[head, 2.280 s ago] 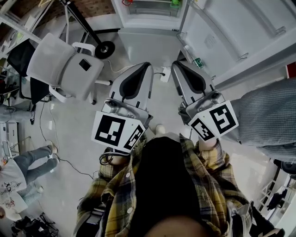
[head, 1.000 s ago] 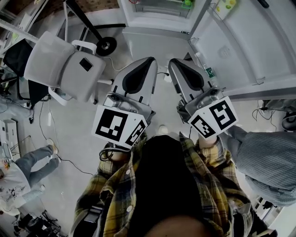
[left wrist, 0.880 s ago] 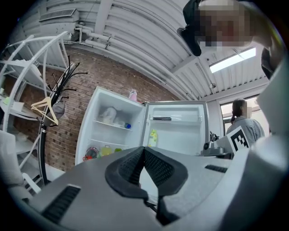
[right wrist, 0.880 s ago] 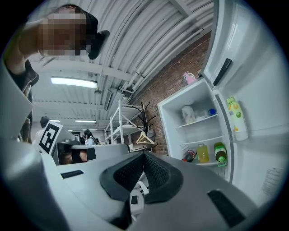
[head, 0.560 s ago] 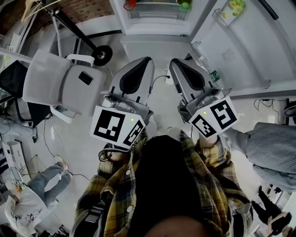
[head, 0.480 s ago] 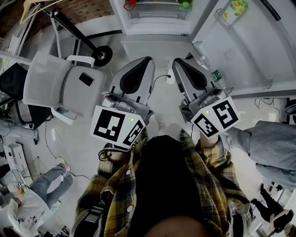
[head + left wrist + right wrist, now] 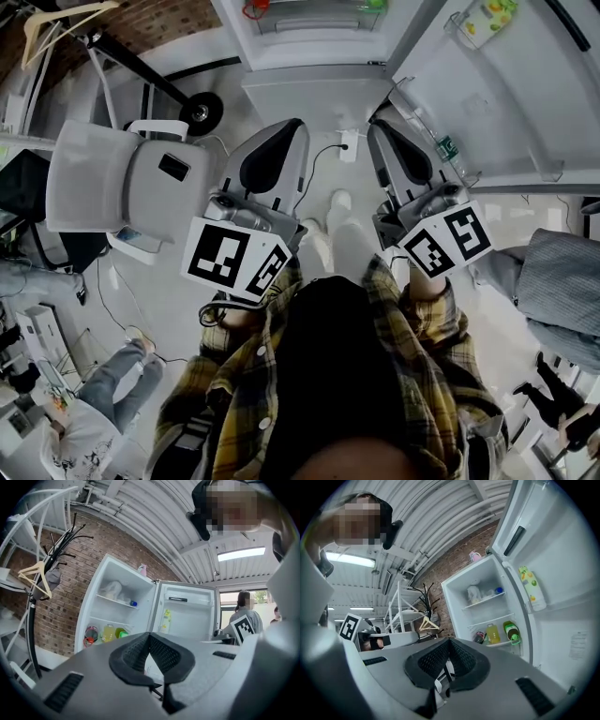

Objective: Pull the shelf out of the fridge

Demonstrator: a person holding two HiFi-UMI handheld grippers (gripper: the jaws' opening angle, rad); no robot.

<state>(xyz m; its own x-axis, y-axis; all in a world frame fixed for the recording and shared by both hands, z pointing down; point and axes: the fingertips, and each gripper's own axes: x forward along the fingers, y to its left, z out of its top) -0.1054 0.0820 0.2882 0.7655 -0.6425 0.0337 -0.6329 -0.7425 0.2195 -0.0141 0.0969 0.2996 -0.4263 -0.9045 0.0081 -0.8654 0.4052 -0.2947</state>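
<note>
The white fridge (image 7: 309,42) stands open ahead of me on the floor, its door (image 7: 497,84) swung out to the right. Inside, an upper shelf (image 7: 116,601) carries a pale bag and a blue-capped item. Below it is a lower shelf (image 7: 107,621), with red, yellow and green bottles (image 7: 107,633) under that. The right gripper view shows the same shelves (image 7: 485,601) and bottles (image 7: 500,633). My left gripper (image 7: 292,127) and right gripper (image 7: 378,128) point level at the fridge, well short of it. Both are shut and empty, as their own views show for the left gripper (image 7: 150,637) and the right gripper (image 7: 449,641).
A grey office chair (image 7: 112,173) stands at the left, with a coat stand's wheeled base (image 7: 200,108) behind it. A socket and cable (image 7: 349,145) lie on the floor in front of the fridge. A person in grey (image 7: 562,281) is at the right, another (image 7: 103,403) at lower left.
Both grippers have moved forward toward the fridge, the right one also drifting right. The fridge and its door now fill more of the top of the head view. Both grippers stay shut.
</note>
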